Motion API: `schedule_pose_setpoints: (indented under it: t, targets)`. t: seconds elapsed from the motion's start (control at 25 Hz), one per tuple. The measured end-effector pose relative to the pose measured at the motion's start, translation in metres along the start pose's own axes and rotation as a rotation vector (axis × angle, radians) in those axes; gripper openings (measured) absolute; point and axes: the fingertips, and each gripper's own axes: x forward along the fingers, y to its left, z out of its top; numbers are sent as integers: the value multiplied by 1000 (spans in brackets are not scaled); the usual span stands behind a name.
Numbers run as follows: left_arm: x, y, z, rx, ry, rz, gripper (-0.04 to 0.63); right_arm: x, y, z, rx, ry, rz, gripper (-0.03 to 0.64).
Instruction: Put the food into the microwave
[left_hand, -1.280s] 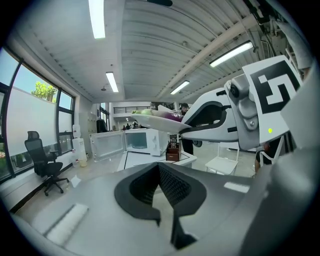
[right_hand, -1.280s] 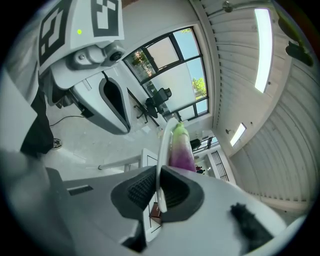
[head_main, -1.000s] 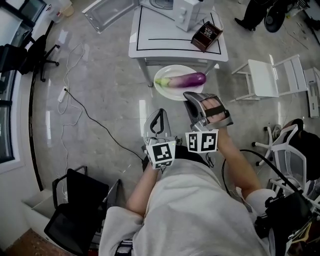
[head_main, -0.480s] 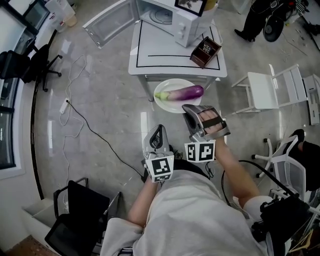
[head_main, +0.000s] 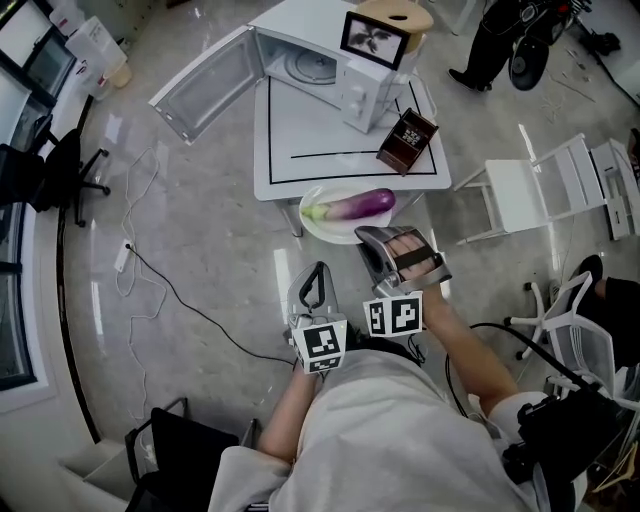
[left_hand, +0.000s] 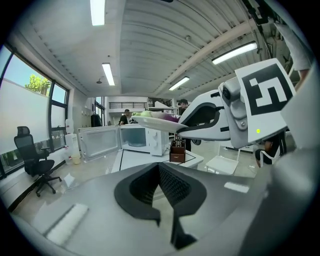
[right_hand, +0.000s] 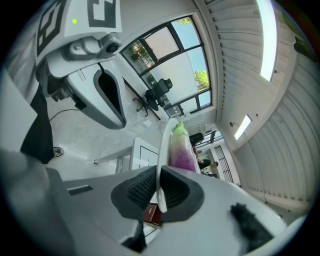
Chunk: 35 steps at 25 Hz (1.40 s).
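The white table (head_main: 330, 135) and its open microwave (head_main: 300, 65) sit nearer than a second ago. The plate (head_main: 322, 226) now overlaps the table's near edge, with the eggplant (head_main: 356, 206) on it. The right gripper (head_main: 368, 238) clamps the plate's rim (edge-on between its pads). The left gripper (head_main: 315, 272) is closed and empty.

Purple eggplant (head_main: 357, 205), wht plate (head_main: 322, 229)

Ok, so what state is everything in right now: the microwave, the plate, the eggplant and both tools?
Microwave door: wide open.
Microwave: empty, turntable bare.
Plate: held up, rim gripped.
Eggplant: lying on the plate.
Right tool: shut on the plate.
Left tool: shut, empty.
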Motion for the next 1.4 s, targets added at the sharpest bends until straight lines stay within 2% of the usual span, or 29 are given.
schedule_pose_setpoints:
  t: [0.24, 0.64, 1.2, 1.4]
  targets:
    - [22, 32, 7, 11, -1, -28, 8, 35, -20, 14, -10, 19, -11, 25]
    - [52, 84, 9, 0, 1, -13, 8, 91, -38, 26, -6, 28, 6, 25]
    - [143, 155, 36, 41, 29, -22, 8, 202, -85, 5, 33, 59, 3, 25]
    - [185, 166, 36, 23, 89, -48, 8, 244, -91, -20, 74, 113, 39, 25]
